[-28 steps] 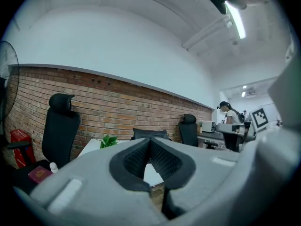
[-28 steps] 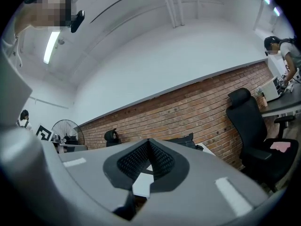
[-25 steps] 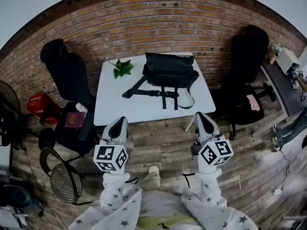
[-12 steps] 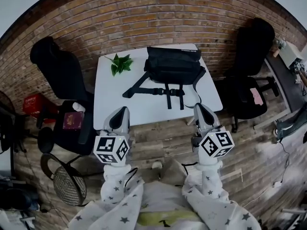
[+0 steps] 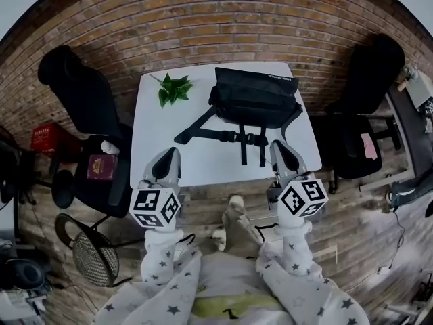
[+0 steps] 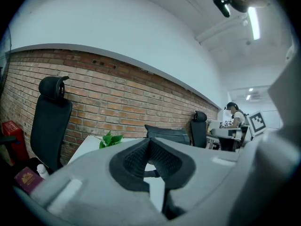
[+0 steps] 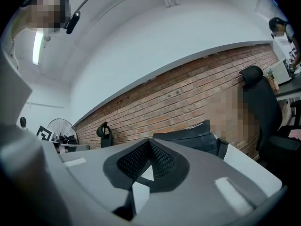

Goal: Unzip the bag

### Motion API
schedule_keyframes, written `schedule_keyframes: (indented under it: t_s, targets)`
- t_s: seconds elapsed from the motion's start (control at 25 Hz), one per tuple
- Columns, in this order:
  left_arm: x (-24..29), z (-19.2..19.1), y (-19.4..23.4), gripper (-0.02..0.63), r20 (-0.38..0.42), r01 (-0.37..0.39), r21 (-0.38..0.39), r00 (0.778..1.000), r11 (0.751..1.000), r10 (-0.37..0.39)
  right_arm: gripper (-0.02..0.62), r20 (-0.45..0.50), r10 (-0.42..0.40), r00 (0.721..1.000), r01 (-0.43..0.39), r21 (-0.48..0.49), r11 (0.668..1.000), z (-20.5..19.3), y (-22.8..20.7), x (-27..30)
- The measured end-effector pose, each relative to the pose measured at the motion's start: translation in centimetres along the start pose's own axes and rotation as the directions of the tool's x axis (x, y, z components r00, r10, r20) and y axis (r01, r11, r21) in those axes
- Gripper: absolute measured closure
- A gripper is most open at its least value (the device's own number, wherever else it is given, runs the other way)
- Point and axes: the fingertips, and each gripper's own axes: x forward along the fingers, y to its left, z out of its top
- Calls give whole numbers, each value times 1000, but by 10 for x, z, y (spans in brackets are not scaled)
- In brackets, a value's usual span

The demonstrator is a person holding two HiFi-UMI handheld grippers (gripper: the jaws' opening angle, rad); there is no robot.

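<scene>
Bag [image 5: 257, 100] lies at the tabletop's [image 5: 157, 147] one o'clock; left hand-held gripper [image 5: 168, 160] at seven and right hand-held gripper [image 5: 282, 153] at five, both closed and empty

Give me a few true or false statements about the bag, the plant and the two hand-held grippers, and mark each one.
1. The black bag lies on the white table. True.
2. The left hand-held gripper grips the bag's strap. False: its jaws are together on nothing, near the table's front edge, apart from the strap.
3. The green plant sits to the left of the bag in the head view. True.
4. The right hand-held gripper has its jaws wide apart. False: they are together, with nothing between them.
</scene>
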Motion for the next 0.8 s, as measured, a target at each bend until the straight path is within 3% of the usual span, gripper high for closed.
schedule_keyframes:
  t_s: [0.44, 0.8]
  targets:
    - [94, 10, 16, 607, -18, -8, -6, 1000, 1000, 8, 586, -40, 105, 994, -103, 41, 994, -2, -37, 89]
    - [149, 5, 23, 607, -39, -17, -31, 999, 999, 15, 586, -120, 224, 967, -219, 59, 974, -28, -47, 137]
